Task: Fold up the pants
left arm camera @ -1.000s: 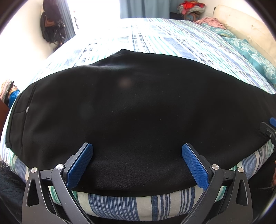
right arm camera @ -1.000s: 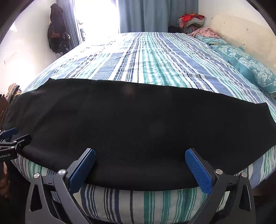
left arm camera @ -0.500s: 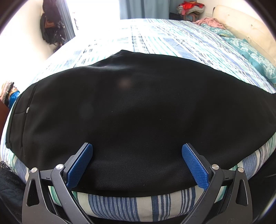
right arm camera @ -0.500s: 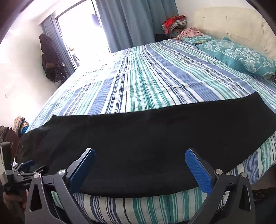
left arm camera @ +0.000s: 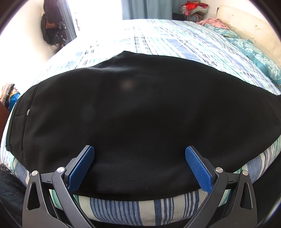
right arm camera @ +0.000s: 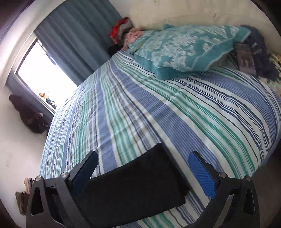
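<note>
Black pants (left arm camera: 137, 112) lie flat lengthwise along the near edge of a striped bed, waistband at the left with a small silver button (left arm camera: 28, 111). My left gripper (left arm camera: 139, 154) is open and empty, its blue pads just over the pants' near edge. In the right wrist view the pants' leg end (right arm camera: 137, 185) lies between the open jaws of my right gripper (right arm camera: 143, 162), which is tilted and holds nothing.
The bed has a blue, teal and white striped cover (right arm camera: 158, 112). Teal patterned pillows (right arm camera: 182, 47) lie at the headboard end. Clothes pile (left arm camera: 193, 7) beyond the bed, dark bags (left arm camera: 52, 29) hang on the wall by a bright window (right arm camera: 43, 77).
My right gripper has swung right along the pants to the leg end and tilted. The left gripper and the pants have stayed still.
</note>
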The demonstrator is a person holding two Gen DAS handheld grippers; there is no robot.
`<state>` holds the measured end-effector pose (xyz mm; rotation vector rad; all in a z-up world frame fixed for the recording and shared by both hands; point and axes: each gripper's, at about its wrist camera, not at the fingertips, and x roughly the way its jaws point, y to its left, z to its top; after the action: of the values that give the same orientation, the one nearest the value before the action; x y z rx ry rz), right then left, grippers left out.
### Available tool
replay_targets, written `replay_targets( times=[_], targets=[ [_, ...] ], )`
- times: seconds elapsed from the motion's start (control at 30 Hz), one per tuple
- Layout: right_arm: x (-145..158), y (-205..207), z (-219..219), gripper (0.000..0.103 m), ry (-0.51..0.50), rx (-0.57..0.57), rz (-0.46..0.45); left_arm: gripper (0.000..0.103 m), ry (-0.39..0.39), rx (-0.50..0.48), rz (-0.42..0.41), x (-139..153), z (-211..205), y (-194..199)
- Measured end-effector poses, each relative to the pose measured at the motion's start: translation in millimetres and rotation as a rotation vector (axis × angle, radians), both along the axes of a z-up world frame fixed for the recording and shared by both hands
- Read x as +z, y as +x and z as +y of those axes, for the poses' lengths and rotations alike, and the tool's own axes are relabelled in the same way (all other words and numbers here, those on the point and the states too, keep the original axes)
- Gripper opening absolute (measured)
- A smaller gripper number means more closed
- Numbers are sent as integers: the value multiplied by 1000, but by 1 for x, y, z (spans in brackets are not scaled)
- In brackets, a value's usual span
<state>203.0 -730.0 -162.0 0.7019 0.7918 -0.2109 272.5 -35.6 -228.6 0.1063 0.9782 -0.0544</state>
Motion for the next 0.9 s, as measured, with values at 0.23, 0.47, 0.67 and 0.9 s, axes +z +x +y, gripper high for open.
replay_targets(
  times=[0.23, 0.47, 0.67, 0.9],
  targets=[
    [-45, 17, -6, 79, 135, 188, 45, 103, 6, 6, 4, -1, -1, 1],
    [-88, 43, 0, 69, 106, 300, 162, 103, 12, 14, 9, -2, -2, 3],
    [-105, 52, 10, 69, 307, 463, 111, 103, 17, 21, 15, -3, -3, 5],
    [-114, 65, 39, 60, 343, 523, 128, 103, 19, 27, 16, -5, -4, 8]
  ],
)
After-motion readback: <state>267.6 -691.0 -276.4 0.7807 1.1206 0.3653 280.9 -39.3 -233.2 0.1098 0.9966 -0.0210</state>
